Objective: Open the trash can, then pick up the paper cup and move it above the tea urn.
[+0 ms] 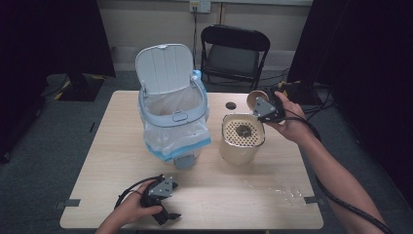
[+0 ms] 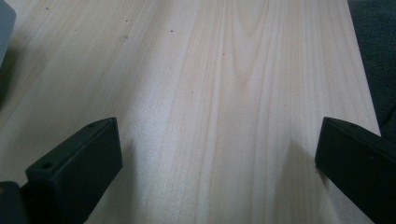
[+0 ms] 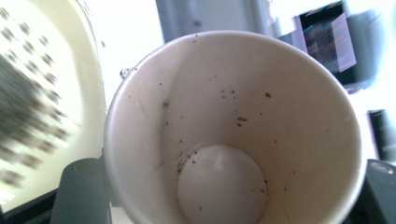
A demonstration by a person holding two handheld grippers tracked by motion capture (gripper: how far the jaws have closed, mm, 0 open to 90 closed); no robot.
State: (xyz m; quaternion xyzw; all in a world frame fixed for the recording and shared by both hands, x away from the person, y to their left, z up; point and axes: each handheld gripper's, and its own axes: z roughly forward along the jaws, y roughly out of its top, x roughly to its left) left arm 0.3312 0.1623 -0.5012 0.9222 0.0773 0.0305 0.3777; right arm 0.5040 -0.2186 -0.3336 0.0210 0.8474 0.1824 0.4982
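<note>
Table: a light wooden rectangular table [image 1: 122, 146] fills the middle of the high view; a wet patch [image 1: 280, 189] glints at its lower right.
Chair: a black folding metal chair [image 1: 234, 48] stands beyond the table's far edge, upper centre of the high view.
Bin: a white and pale blue plastic waste bin [image 1: 173, 117] with a clear bag liner sits left of centre, its white hinged lid [image 1: 163, 67] raised upright behind it.
Strainer pot: a cream round plastic container with a perforated insert [image 1: 242, 136] stands just right of the bin; dark residue lies at the middle of the insert. In the right gripper view its blurred holes fill the upper left [image 3: 32, 74].
Cup: a beige paper cup [image 3: 233, 135] is tilted with its mouth toward the camera, dark specks clinging inside; in the high view it hangs at the pot's upper right rim [image 1: 256, 99].
Right gripper: the black two-jaw gripper [image 1: 267, 108] is clamped on the cup, a jaw at each side of it.
Left gripper: the black two-jaw gripper [image 1: 164, 204] rests low at the lower left of the table, jaws spread wide over bare wood.
Small disc: a small dark round object [image 1: 231, 105] lies near the far edge, apart from the pot.
</note>
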